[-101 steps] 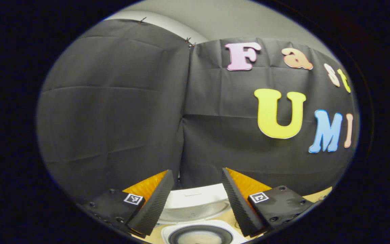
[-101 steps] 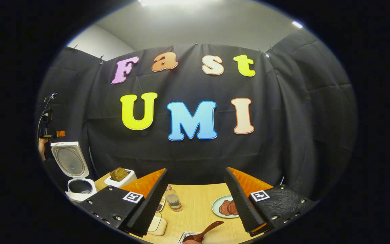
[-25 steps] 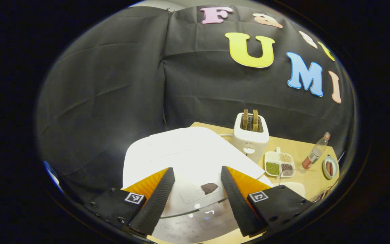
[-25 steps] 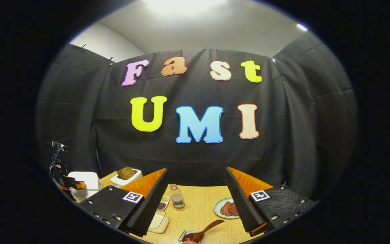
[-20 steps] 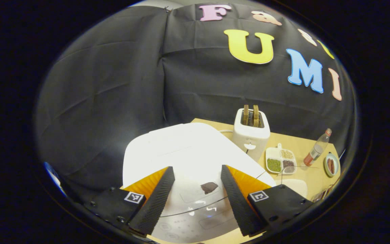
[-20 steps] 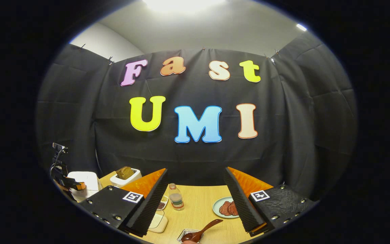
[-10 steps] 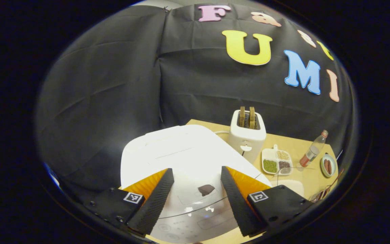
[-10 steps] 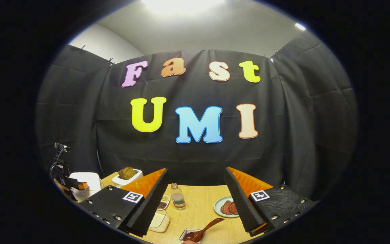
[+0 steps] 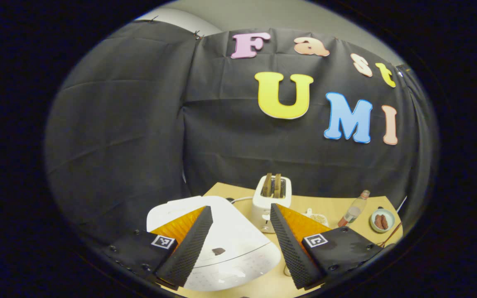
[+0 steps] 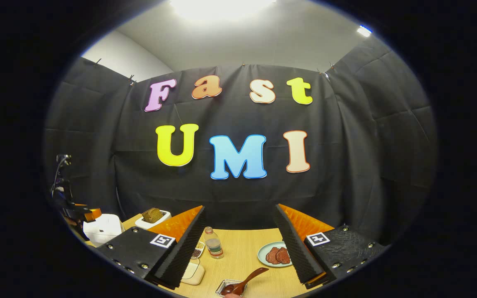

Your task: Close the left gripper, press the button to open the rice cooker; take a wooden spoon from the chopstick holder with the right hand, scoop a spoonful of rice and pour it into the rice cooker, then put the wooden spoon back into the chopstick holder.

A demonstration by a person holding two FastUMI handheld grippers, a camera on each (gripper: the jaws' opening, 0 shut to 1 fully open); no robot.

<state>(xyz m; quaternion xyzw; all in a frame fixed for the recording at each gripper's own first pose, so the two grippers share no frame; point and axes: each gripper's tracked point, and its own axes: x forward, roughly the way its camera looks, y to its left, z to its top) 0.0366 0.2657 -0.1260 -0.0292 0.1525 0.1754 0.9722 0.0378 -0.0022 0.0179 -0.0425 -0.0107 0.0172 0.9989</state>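
Rice cooker (image 9: pixel 222 236) sits under our left gripper (image 9: pixel 238 244) with its lid down, jaws spread wide. Right gripper (image 10: pixel 238 244) gapes empty too, above the wooden spoon (image 10: pixel 244 283) resting in a small tray (image 10: pixel 232 286). Pressing with spread fingers, we'd probably straddle the button.

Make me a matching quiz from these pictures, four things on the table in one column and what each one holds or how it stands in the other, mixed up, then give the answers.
Things:
1. rice cooker
2. toaster
3. plate
4. foil tray

States:
A. slices of meat on it
B. lid down
C. wooden spoon resting in it
D. two bread slices standing up in it

Pairs: 1-B, 2-D, 3-A, 4-C
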